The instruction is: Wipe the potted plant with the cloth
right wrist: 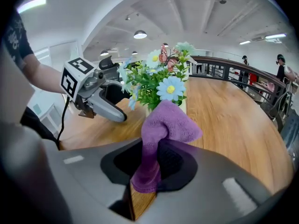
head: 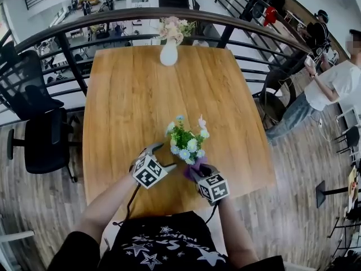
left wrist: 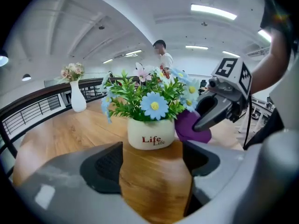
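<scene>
A small potted plant (head: pixel 185 142) with blue and white flowers in a white pot (left wrist: pixel 150 133) printed "Life" stands near the front of the wooden table (head: pixel 130 95). My left gripper (head: pixel 162 156) is open just left of the pot, which sits ahead of its jaws and apart from them (left wrist: pixel 152 164). My right gripper (head: pixel 196 171) is shut on a purple cloth (right wrist: pixel 164 124). The cloth's bunched end rests against the pot's right side, under the flowers (right wrist: pixel 159 85).
A white vase of pink flowers (head: pixel 168 54) stands at the table's far edge, with a curved railing (head: pixel 113 17) behind it. A black chair (head: pixel 39 134) is at the left. A person (head: pixel 333 83) stands off to the right.
</scene>
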Motion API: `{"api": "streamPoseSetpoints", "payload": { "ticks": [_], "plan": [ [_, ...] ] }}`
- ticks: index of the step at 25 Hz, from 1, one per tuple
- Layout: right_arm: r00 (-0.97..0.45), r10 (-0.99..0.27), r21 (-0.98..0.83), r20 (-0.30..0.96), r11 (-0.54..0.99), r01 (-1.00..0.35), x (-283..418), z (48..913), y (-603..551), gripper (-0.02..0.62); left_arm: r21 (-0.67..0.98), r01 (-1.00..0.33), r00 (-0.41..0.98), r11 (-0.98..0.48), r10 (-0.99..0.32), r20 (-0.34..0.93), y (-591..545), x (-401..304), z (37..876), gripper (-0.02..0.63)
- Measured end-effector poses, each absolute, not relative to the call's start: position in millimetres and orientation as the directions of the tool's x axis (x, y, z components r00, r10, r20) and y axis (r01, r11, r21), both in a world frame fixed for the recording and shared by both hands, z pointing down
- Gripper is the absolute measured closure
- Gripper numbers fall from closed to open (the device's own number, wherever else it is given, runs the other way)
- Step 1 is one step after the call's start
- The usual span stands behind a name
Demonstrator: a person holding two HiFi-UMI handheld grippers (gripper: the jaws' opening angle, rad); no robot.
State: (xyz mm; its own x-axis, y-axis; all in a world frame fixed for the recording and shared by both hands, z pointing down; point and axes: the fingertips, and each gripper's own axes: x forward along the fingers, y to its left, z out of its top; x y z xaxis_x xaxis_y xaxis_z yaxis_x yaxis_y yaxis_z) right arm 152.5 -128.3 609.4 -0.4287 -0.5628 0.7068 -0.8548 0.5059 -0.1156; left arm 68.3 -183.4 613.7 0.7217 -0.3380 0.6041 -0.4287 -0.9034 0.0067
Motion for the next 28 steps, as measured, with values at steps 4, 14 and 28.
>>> {"api": "streamPoseSetpoints", "payload": {
  "ticks": [4,14,28],
  "plan": [
    [-0.393,-0.593,-0.113,0.703,0.453,-0.885,148.4,604.6,-118.5,0.511,0.063,-0.414,0.78,-0.908,-0.318,0.54,-164.9,52.8,596.8,0.19],
    [-0.342,-0.677,-0.118,0.651,0.355,-0.927,131.9,580.9,-85.4,0.511,0.172,-0.415,0.851,-0.894,-0.314,0.422,-140.2,21.8,568.4,0.228],
    [-0.441,-0.713,-0.132,0.546,0.447,-0.885,117.2,548.4,-52.3,0.512,0.12,-0.546,0.789,-0.829,-0.461,0.406,-63.6,5.1,531.9,0.388]
  ]
}}
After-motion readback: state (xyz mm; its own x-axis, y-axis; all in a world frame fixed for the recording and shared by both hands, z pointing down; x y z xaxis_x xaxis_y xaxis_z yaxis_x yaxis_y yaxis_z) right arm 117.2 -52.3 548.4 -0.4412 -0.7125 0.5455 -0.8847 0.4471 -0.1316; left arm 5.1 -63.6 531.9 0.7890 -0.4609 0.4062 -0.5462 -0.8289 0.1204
